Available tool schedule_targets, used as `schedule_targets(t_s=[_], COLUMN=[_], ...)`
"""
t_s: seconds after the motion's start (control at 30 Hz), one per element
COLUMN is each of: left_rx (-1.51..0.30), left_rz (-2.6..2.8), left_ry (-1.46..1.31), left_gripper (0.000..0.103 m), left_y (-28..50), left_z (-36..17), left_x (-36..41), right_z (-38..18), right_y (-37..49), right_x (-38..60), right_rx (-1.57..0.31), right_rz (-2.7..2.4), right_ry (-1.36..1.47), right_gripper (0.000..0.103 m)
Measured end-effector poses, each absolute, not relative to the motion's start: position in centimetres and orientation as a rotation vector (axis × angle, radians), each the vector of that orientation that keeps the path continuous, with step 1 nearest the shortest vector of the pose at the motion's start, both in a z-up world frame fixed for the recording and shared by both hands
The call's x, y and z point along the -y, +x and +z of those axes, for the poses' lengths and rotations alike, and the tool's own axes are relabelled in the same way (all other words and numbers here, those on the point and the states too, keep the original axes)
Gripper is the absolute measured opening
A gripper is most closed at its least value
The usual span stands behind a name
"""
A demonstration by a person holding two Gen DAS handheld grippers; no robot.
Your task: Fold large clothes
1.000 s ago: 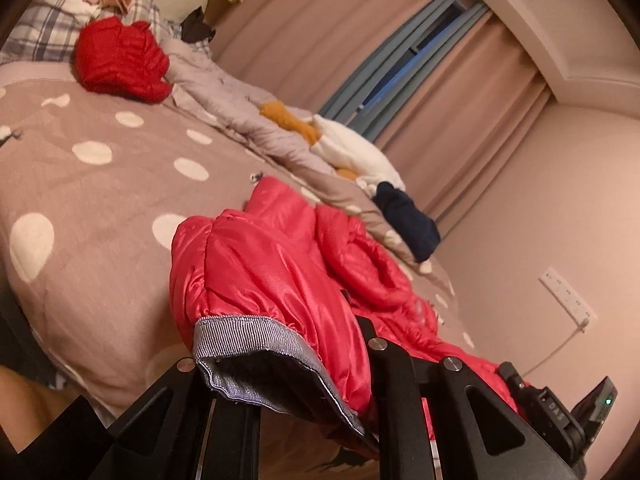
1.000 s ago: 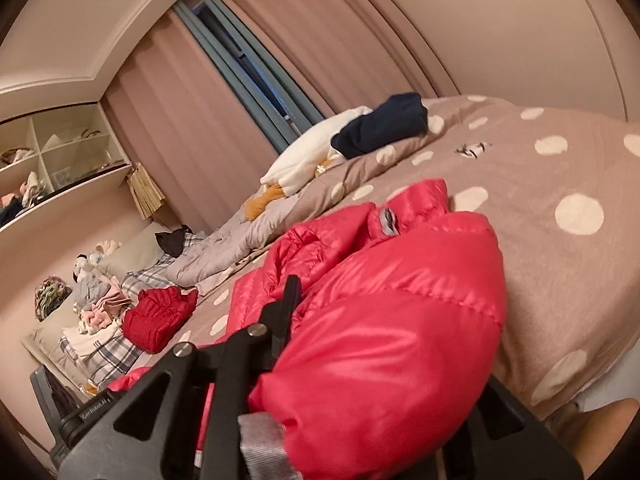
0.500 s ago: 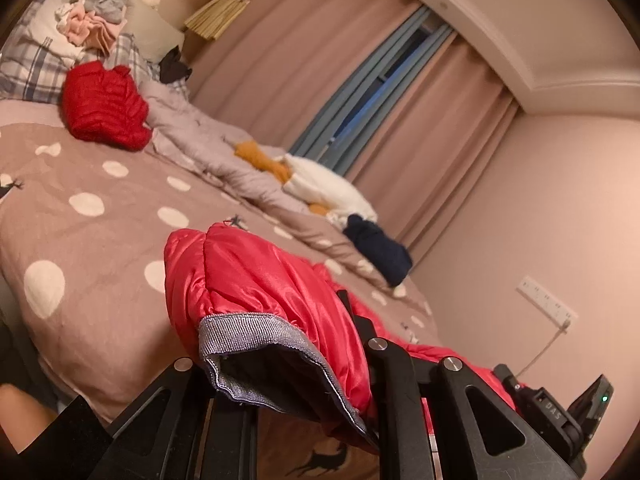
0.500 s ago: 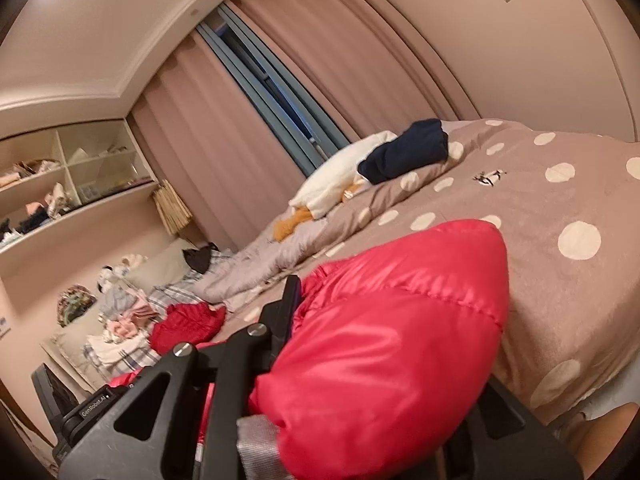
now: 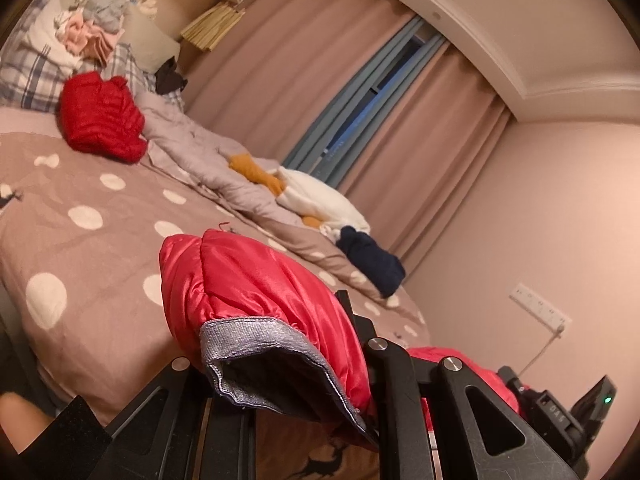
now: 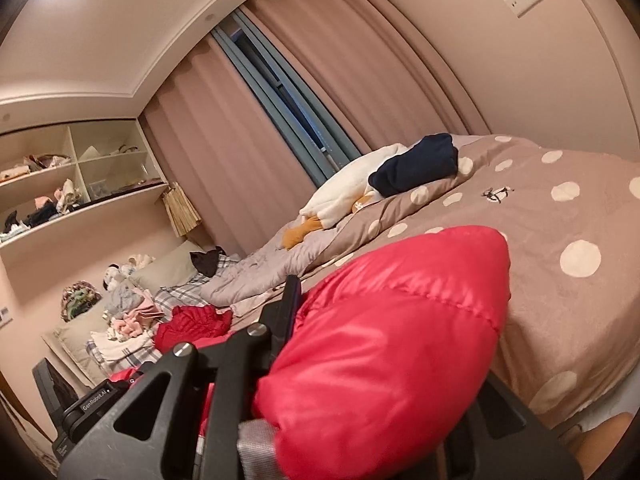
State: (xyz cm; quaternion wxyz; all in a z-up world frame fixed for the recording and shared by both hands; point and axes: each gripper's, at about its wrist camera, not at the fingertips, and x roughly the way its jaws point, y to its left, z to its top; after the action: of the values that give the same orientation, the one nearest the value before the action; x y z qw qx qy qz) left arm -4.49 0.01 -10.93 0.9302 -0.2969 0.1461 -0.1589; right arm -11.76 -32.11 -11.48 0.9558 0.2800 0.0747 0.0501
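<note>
A red puffer jacket with grey ribbed cuffs is held up off the bed by both grippers. My left gripper is shut on one sleeve, its grey cuff hanging open toward the camera. My right gripper is shut on the other sleeve, which bulges over the fingers and hides the right one. The rest of the jacket hangs below, mostly hidden. The bed's brown cover with white dots lies beneath and ahead.
On the bed lie a folded red garment, a crumpled grey quilt, white and orange clothes, a navy item and a clothes pile on plaid pillows. Curtains and a wall stand behind; shelves hang at the left.
Both grippers have lifted the jacket sleeves higher off the bed. The jacket body no longer lies on the cover ahead; the views tilt up toward the curtains.
</note>
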Motion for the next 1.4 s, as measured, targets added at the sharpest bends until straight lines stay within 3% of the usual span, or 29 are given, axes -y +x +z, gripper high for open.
schedule_targets(t_s=[0.4, 0.77, 1.4], left_rx=[-0.329, -0.351, -0.485], left_rz=[-0.333, -0.363, -0.330], left_ry=[-0.578, -0.539, -0.429], left_gripper=[0.015, 0.015, 0.015], left_y=[-3.0, 3.1, 9.4], left_z=[-10.6, -9.8, -9.1], left_x=[0.4, 0.8, 3.9], right_z=[-10.6, -9.8, -9.3], right_y=[-9.6, -4.8, 2.8], right_x=[32.0, 31.5, 33.2], right_rx=[-0.194, -0.190, -0.357], right_rz=[0.070, 0.010, -0.086], right_ry=[0.580, 0.531, 0.600], right_gripper=[0.021, 0.022, 0.022])
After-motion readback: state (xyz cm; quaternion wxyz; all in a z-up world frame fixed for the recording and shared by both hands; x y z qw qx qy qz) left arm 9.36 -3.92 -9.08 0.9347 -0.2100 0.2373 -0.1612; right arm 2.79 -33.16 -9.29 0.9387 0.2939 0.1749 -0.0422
